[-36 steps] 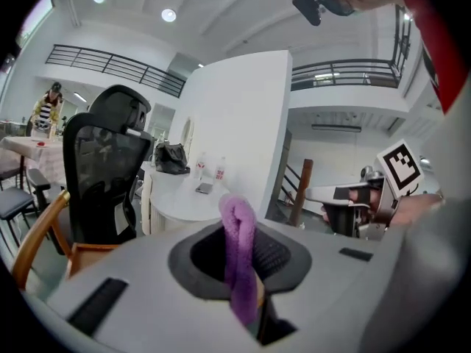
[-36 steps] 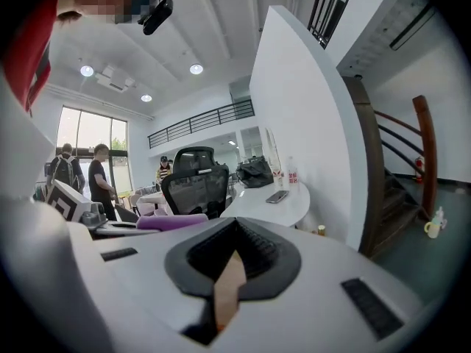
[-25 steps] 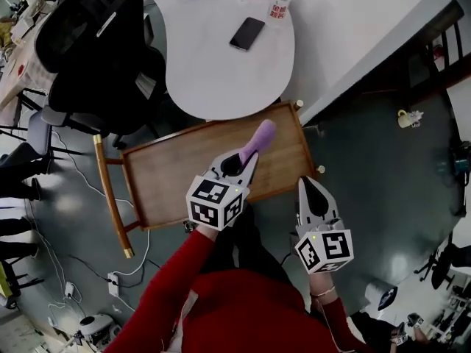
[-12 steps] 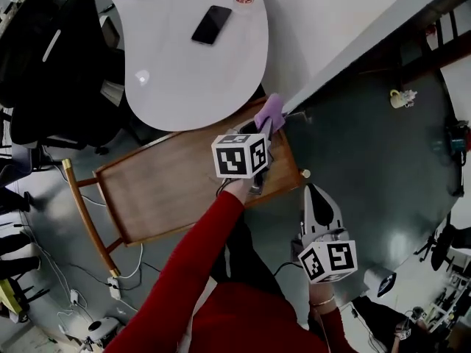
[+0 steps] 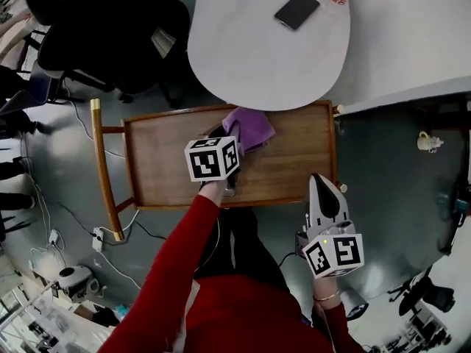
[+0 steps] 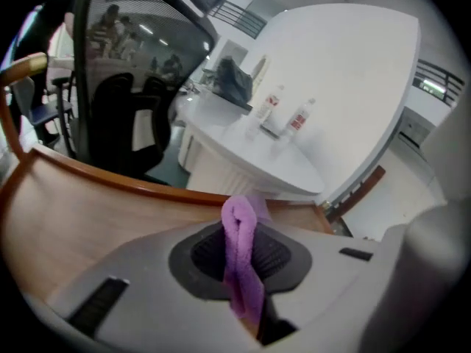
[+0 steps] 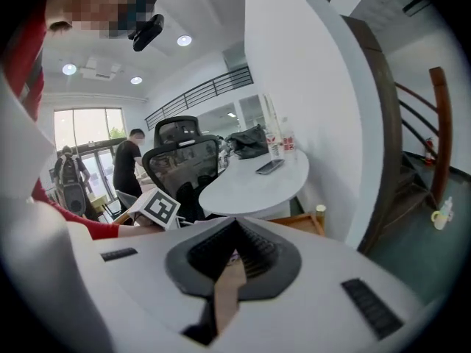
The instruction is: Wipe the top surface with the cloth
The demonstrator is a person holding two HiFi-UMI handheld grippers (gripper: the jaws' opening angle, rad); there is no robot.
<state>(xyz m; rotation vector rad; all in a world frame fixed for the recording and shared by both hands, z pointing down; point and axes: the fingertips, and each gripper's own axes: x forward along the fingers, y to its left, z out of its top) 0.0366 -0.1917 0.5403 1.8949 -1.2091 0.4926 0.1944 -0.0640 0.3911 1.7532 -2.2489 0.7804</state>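
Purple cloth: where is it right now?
In the head view the purple cloth lies on the wooden top near the middle of its far edge, next to the white table, and is pinched in the left gripper.

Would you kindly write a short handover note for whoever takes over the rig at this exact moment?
Left gripper: shut on the purple cloth, which lies bunched at the far middle of the rimmed brown wooden top.
Right gripper: shut, empty, held by the top's near right corner.
Done: the cloth is gripped and appears to be down on the wood. How much has been wiped cannot be told.
Left: sweep the cloth across the bare wood, probably the left half and the near edge.
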